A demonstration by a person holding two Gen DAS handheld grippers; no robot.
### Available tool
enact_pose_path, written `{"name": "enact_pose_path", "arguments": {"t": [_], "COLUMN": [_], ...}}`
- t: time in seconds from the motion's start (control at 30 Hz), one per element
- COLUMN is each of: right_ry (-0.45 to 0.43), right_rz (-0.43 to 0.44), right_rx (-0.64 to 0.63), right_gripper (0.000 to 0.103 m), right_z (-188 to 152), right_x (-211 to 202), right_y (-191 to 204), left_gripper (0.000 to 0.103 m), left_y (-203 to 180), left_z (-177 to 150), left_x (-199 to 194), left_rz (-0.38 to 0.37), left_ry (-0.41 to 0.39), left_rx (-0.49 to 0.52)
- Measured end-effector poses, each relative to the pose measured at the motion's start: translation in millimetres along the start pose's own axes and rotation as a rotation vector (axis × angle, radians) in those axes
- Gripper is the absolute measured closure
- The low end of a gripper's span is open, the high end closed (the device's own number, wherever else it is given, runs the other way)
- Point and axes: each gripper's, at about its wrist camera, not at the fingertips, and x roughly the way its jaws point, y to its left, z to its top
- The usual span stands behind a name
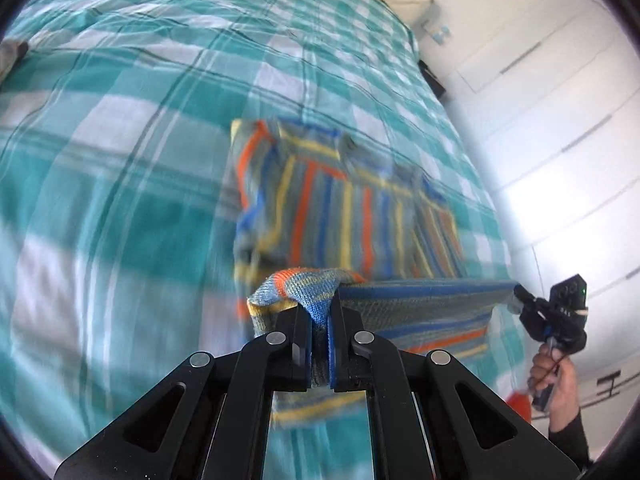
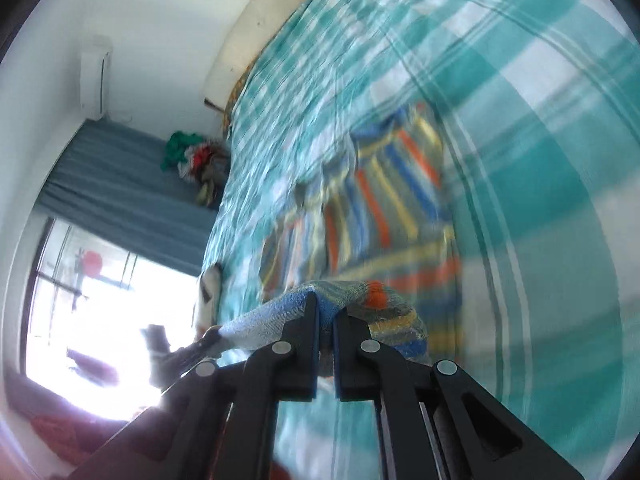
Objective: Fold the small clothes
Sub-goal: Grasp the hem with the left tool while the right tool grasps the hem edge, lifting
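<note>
Between the clenched jaws of the left gripper (image 1: 319,312) a bunched corner of the striped knit garment (image 1: 344,216) is pinched, the fabric spilling over and just beyond the fingertips. From there a raised hem is stretched taut sideways to the right gripper (image 1: 520,294), whose jaws are likewise clamped on the opposite corner. That gripper is held by its handle in a person's hand (image 1: 554,376), the fist wrapped upright around the grip and a dark sleeve (image 1: 568,436) seen below the wrist. In the right wrist view the right gripper (image 2: 328,316) is seen closed on a folded wad of the garment (image 2: 384,208), with the lifted edge running off to one side toward the other tool, which is blurred against a bright window (image 2: 100,304). Ahead of both pairs of jaws and below them, the rest of the garment is spread flat on a teal and white checked bedspread (image 1: 120,168), and both tools are angled downward toward it. Farther beyond, a pale pillow (image 2: 260,40) is seen at the far end of the bed, and a heap of coloured clothes (image 2: 196,164) beside it near a blue curtain (image 2: 116,176).
</note>
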Motion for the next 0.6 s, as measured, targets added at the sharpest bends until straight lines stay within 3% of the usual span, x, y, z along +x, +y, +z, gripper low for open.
{"name": "enact_pose_path", "arguments": {"t": [0.17,0.4,0.53,0.57,0.6], "right_ry": [-0.005,0.042,0.038,0.013,-0.033], "right_rz": [-0.070,-0.073,-0.022,0.005,0.020], "right_rx": [0.015,0.067,0.144,0.183,0.218], "right_gripper": [0.098,0.098,0.096,0.091,0.090], "right_z": [69,120,144,150,156], "right_x": [55,95,118,120,119], "right_y": [-10,-39,-64,-72,-78], "left_gripper": [0.100,0.100,0.093,0.084,0.054], "left_y": [3,10,21,24,29], "left_z": [64,114,135,142,150], "left_x": [54,102,125,127,126], "left_rz": [0.035,0.051,0.080,0.096,0.117], "left_ry": [0.031,0.091,0.078,0.061,0.033], "left_rx": [-0.018,-0.018,-0.052,-0.077,-0.113]}}
